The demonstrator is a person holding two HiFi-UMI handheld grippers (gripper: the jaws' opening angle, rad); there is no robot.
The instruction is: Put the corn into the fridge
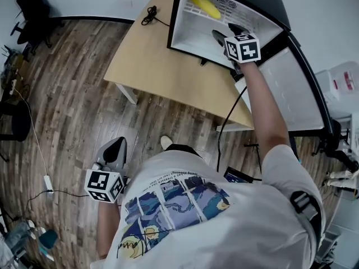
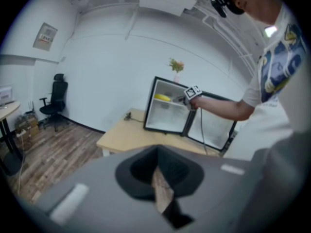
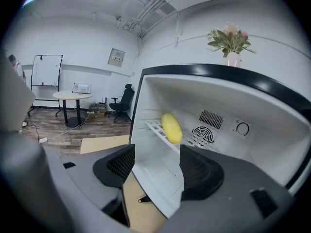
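The yellow corn (image 1: 205,5) lies on the upper wire shelf inside the open small fridge (image 1: 185,35), which stands on a wooden table (image 1: 162,66). My right gripper (image 1: 223,37) is at the fridge's opening, open and empty, a little in front of and below the corn (image 3: 171,127). In the right gripper view the right gripper (image 3: 155,166) frames the white interior between its parted jaws. My left gripper (image 1: 115,150) hangs low by the person's side over the wood floor, jaws together and holding nothing. The left gripper view shows the fridge (image 2: 167,115) and the corn (image 2: 162,97) far off.
The fridge door (image 1: 286,88) is swung wide to the right. A black cable (image 1: 149,14) lies on the table's far end. A vase of flowers (image 3: 232,42) stands on the fridge. An office chair (image 1: 31,4) and a power strip (image 1: 48,182) are at the left.
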